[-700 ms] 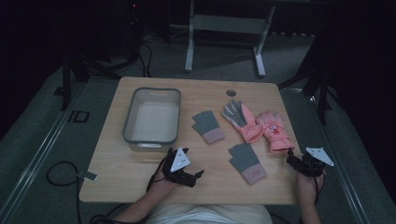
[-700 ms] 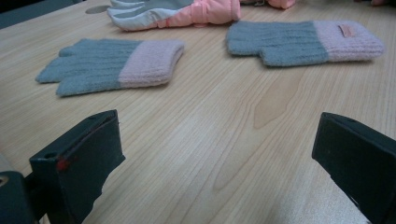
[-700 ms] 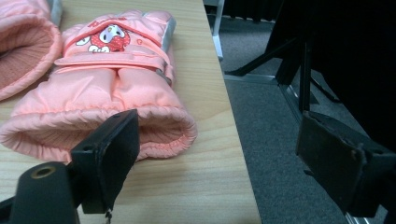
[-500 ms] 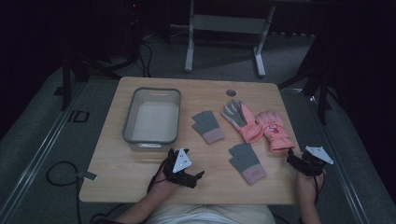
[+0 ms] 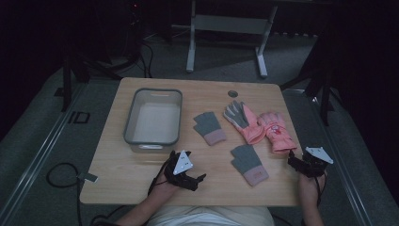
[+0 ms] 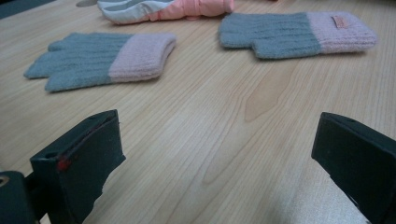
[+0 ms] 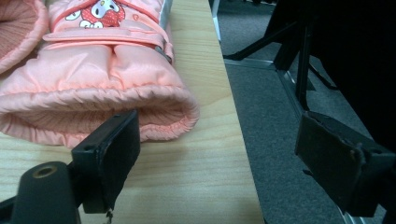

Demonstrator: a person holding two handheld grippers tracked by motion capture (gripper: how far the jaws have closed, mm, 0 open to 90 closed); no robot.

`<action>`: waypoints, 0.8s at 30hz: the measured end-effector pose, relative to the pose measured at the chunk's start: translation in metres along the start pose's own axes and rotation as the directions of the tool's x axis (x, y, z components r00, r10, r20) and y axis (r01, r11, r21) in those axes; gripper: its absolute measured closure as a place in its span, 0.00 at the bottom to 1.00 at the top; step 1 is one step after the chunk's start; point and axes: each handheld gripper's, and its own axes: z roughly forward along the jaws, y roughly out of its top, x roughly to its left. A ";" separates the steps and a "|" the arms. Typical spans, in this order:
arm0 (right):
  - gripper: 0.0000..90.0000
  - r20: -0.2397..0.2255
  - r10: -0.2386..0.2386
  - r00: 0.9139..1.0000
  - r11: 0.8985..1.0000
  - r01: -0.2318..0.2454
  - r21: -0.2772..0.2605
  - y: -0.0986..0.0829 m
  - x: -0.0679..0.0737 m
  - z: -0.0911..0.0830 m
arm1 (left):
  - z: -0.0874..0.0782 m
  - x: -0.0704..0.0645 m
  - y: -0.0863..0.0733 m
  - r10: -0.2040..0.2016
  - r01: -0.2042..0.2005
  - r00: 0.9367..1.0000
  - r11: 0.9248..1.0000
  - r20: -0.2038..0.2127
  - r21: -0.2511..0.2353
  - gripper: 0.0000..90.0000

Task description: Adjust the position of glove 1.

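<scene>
Here, light wooden table [image 5: 141,174]: grey plastic tub [image 5: 153,118] left, two pink padded ski gloves [image 5: 263,127] right, two grey-pink knit gloves [image 5: 209,127] between. Left tongs [image 5: 192,175] apart, empty, near front edge. Right tongs [image 5: 301,162] apart, at ski-glove cuff.

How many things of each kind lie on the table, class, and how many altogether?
Grey-and-pink knit gloves: 2
Pink padded gloves: 2
Grey bin: 1
Total: 5
</scene>
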 end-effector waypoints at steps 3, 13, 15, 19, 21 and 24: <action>0.16 0.002 0.002 1.000 1.000 -0.002 0.006 0.000 0.000 0.000 | 0.000 0.001 0.000 -0.005 0.005 1.000 1.000 0.005 0.004 0.02; 0.15 -0.017 0.032 0.999 0.999 -0.031 0.010 0.001 -0.003 0.001 | 0.000 0.001 0.000 -0.004 0.004 1.000 1.000 0.003 0.006 0.02; 0.15 -0.030 0.043 0.999 0.999 -0.043 0.012 0.001 -0.005 0.000 | 0.000 0.001 0.000 -0.005 0.005 1.000 1.000 0.004 0.005 0.02; 0.15 -0.058 0.072 0.996 0.997 -0.072 0.015 0.003 -0.006 -0.003 | 0.001 0.001 0.000 -0.007 0.007 1.000 1.000 0.003 0.006 0.02; 0.15 -0.076 0.088 0.993 0.996 -0.087 0.017 0.006 -0.007 -0.005 | 0.001 0.001 0.000 -0.007 0.007 1.000 1.000 0.001 0.006 0.02; 0.15 -0.061 0.065 0.996 0.998 -0.064 0.019 0.011 -0.008 -0.007 | 0.001 0.001 0.000 -0.012 0.012 1.000 1.000 -0.001 0.008 0.02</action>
